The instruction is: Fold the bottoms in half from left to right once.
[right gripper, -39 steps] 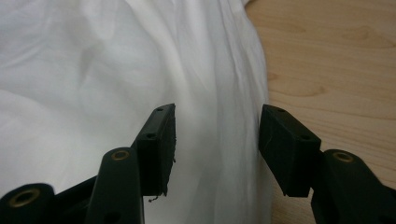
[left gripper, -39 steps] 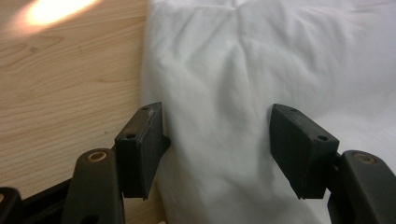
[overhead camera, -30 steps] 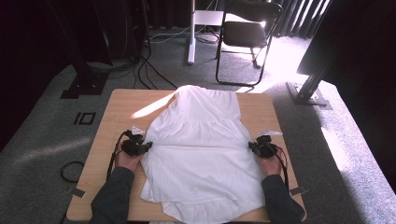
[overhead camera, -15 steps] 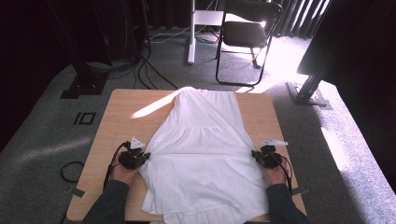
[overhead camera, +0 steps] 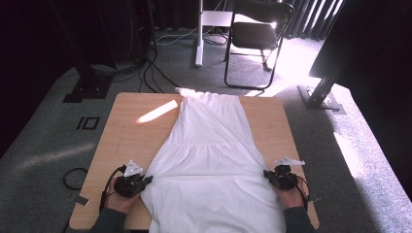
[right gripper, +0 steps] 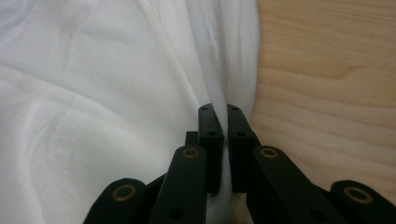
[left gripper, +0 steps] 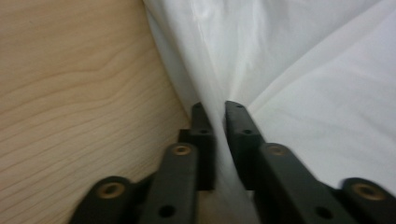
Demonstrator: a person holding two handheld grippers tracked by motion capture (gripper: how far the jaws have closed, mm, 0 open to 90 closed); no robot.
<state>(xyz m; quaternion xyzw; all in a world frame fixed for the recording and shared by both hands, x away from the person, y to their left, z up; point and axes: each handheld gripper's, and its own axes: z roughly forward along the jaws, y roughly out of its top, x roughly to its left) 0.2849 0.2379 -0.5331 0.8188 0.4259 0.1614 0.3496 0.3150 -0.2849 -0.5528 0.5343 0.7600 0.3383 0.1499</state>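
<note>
A white dress (overhead camera: 211,160) lies flat along the wooden table (overhead camera: 131,141), narrow top at the far edge and wide skirt toward me. My left gripper (overhead camera: 145,180) is shut on the skirt's left edge; in the left gripper view the jaws pinch a fold of white cloth (left gripper: 243,60) at the left gripper (left gripper: 217,108). My right gripper (overhead camera: 268,174) is shut on the skirt's right edge, and the right gripper view has its jaws closed on a ridge of the dress (right gripper: 116,84) at the right gripper (right gripper: 218,110). The hem hangs past the near edge.
A black folding chair (overhead camera: 255,36) and a white post (overhead camera: 198,34) stand on the carpet beyond the table. Cables (overhead camera: 155,73) run across the floor at the back left. A dark stand base (overhead camera: 320,97) sits at the right. Bare wood lies on both sides of the dress.
Both grippers have pulled back toward the near edge with the skirt in them. The dress has slid toward me and stretched out longer and flatter.
</note>
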